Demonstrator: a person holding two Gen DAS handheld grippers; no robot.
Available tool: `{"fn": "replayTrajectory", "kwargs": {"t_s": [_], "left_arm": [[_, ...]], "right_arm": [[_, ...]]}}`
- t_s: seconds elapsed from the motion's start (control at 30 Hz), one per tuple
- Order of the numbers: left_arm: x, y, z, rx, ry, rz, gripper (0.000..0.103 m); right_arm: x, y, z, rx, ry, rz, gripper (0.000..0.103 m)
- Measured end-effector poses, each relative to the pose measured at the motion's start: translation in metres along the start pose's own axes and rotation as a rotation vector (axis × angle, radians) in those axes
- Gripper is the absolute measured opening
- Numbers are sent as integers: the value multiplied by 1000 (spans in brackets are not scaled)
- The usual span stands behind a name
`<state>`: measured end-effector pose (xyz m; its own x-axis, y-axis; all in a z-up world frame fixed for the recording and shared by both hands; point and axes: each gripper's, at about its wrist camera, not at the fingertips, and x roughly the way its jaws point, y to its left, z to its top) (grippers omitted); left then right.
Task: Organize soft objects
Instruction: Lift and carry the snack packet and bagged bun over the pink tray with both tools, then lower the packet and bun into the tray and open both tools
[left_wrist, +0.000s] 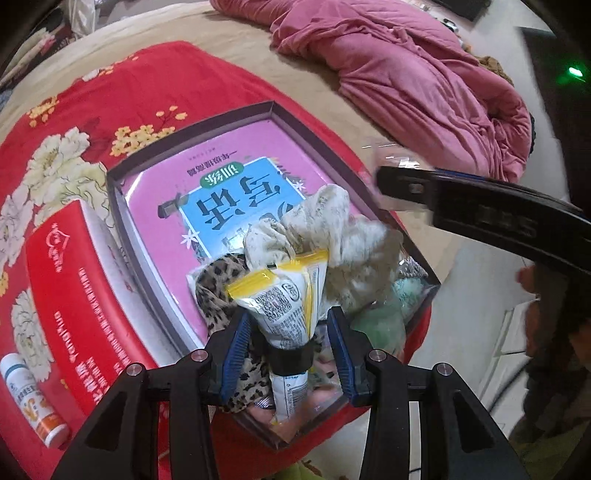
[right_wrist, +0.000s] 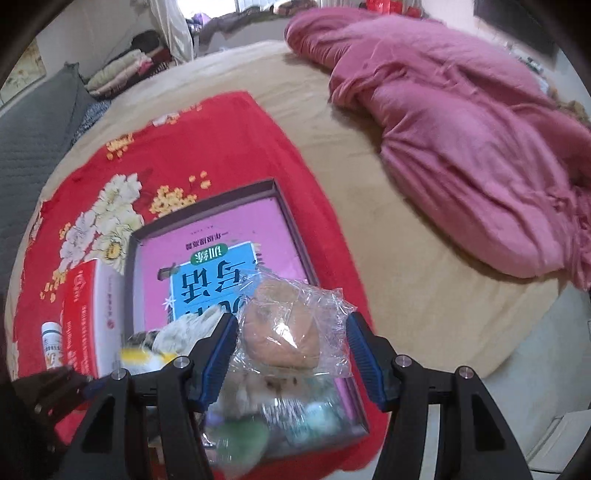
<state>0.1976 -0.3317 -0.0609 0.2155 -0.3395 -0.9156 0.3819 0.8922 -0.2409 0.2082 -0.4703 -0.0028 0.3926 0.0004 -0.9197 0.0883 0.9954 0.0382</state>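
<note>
Left gripper (left_wrist: 291, 332) clamping yellow-white packet (left_wrist: 286, 295) over box (left_wrist: 192, 122), right gripper (right_wrist: 291, 345) gripping plastic-wrapped bun (right_wrist: 284, 328), red floral cloth (left_wrist: 122, 85) beneath

My left gripper (left_wrist: 291, 334) holds a white-and-yellow packet (left_wrist: 286, 295) between its blue pads over the dark shallow box (left_wrist: 192, 122), where a pink book (left_wrist: 221, 177), leopard cloth (left_wrist: 214, 284) and cream cloth (left_wrist: 332, 229) lie
</note>
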Motion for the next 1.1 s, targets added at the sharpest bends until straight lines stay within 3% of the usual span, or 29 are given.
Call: {"fn": "replayTrajectory", "kwargs": {"t_s": [0.1, 0.23, 0.47, 0.53, 0.8, 1.1], "left_arm": [[7, 4, 4, -3, 5, 7, 44], [11, 10, 7, -12, 8, -4, 44], [6, 10, 9, 3, 0, -33, 45], [4, 9, 9, 4, -5, -32, 46], [-22, 8, 4, -1, -66, -36, 70], [-97, 3, -23, 4, -221, -65, 79]], "right_arm": [[28, 3, 6, -29, 43, -39, 61], [62, 2, 5, -11, 122, -26, 62], [59, 2, 7, 4, 102, -20, 63], [53, 4, 8, 0, 88, -27, 63], [18, 4, 3, 12, 28, -58, 66], [-97, 15, -37, 106, -153, -55, 69]]}}
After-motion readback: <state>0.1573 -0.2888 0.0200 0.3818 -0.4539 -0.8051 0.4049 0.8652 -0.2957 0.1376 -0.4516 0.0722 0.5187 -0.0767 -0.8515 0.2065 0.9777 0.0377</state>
